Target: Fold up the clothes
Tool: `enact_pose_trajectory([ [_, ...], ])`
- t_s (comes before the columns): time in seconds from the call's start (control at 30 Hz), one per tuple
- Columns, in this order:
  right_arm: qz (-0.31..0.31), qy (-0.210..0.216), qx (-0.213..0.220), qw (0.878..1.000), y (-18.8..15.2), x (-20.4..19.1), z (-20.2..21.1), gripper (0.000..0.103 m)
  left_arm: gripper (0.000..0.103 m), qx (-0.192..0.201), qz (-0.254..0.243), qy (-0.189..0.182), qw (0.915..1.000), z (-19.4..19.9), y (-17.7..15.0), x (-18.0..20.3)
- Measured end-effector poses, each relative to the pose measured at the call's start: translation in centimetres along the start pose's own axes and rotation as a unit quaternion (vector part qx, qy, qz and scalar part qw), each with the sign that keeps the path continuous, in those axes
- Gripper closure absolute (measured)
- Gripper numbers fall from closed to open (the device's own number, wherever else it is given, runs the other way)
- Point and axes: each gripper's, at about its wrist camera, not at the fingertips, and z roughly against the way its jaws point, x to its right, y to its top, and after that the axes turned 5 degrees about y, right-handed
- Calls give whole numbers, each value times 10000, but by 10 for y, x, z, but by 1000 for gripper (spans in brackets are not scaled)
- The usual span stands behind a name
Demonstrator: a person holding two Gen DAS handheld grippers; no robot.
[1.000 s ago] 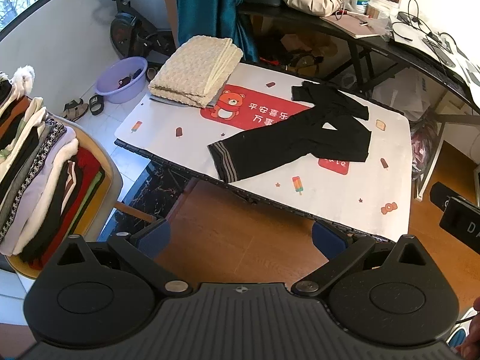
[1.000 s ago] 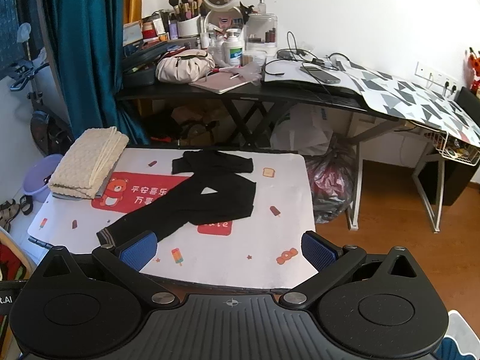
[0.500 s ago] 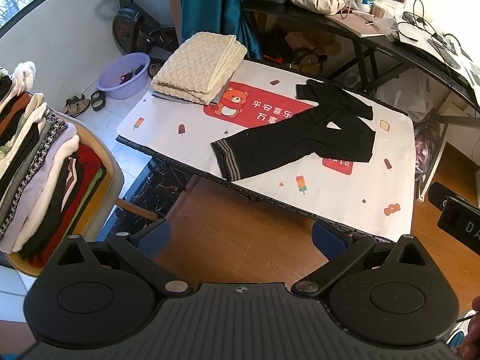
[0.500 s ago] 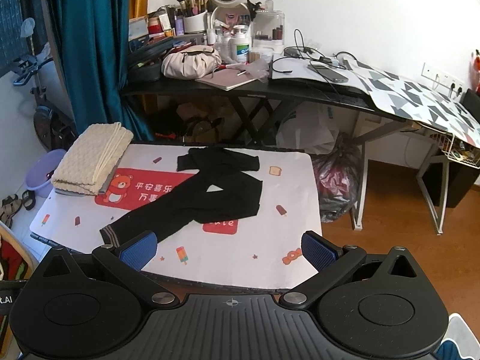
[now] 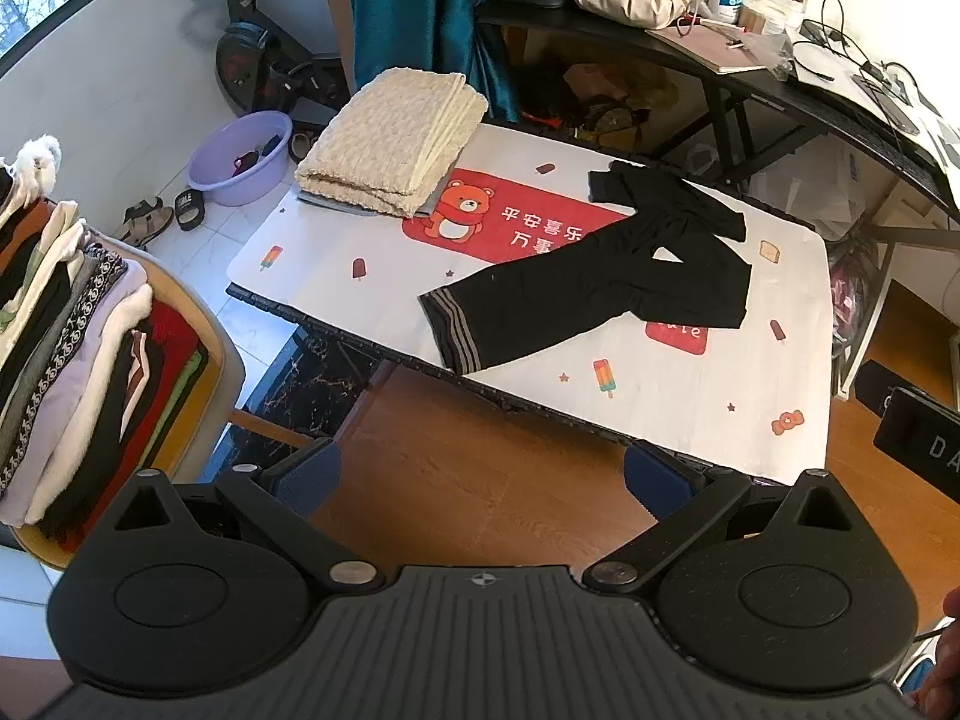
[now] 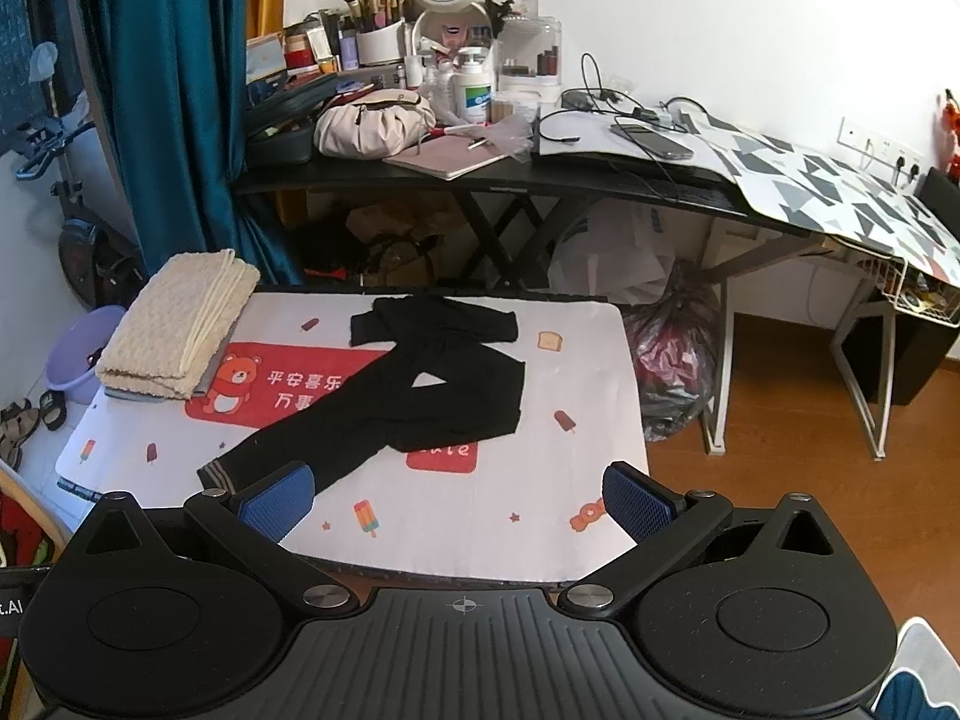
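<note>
On the far left, a tall pile of folded clothes in many colours (image 5: pixel 66 354) sits on a round chair. Next comes a purple plastic tub (image 5: pixel 240 156) on the floor. Then the low table with the white cartoon-print cloth (image 5: pixel 690 408) fills the middle. At its left end lies a folded cream knitted blanket (image 5: pixel 390 144). To the right of that, a pair of black trousers with grey-striped cuffs (image 5: pixel 600 294) lies spread out flat, with one leg bent back over the other. Its waist points to the far side and its striped cuff reaches near the front edge.

The left gripper (image 5: pixel 480 474) hangs over the wooden floor, in front of the table, with its blue pads wide apart and nothing between them. The right gripper (image 6: pixel 456 495) is spread wide too, and it hangs over the front of the table. Its left pad seems to be above the striped cuff, but it is hard to tell if it touches.

Compared with a second ago, the table looks bigger and closer in both views, so both grippers have moved toward it. The trousers have not moved.
</note>
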Motion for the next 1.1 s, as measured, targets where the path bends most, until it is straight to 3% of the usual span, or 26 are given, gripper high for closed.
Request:
enact_pose_trajectory([
  [0.4, 42, -157, -152, 9998, 15, 6, -28, 1, 1, -295, -63, -129, 9995, -30, 23, 22],
  [0.57, -122, 97, -257, 9995, 36, 22, -65, 1, 1, -582, -55, -136, 9982, -56, 51, 39],
  [0.67, 71, 297, 469, 9984, 60, 30, -86, 1, 1, -291, 110, -69, 9995, -66, 83, 43],
  [0.77, 572, 108, 1063, 9926, 82, 37, -117, 1, 1, -44, 582, -18, 9983, -88, 121, 46],
  [0.83, 906, -125, 1263, 9878, 97, 41, -150, 1, 1, -220, 806, -35, 9965, -121, 143, 52],
  [0.93, 1084, -240, 1071, 9880, 112, 56, -213, 1, 1, -768, 778, 53, 9940, -183, 163, 68],
  [1.0, 1138, -230, 767, 9903, 111, 67, -257, 1, 1, -1299, 627, 306, 9891, -230, 169, 82],
  [1.1, 1104, -240, 123, 9935, 102, 81, -324, 1, 1, -1704, 629, 652, 9812, -286, 168, 96],
])
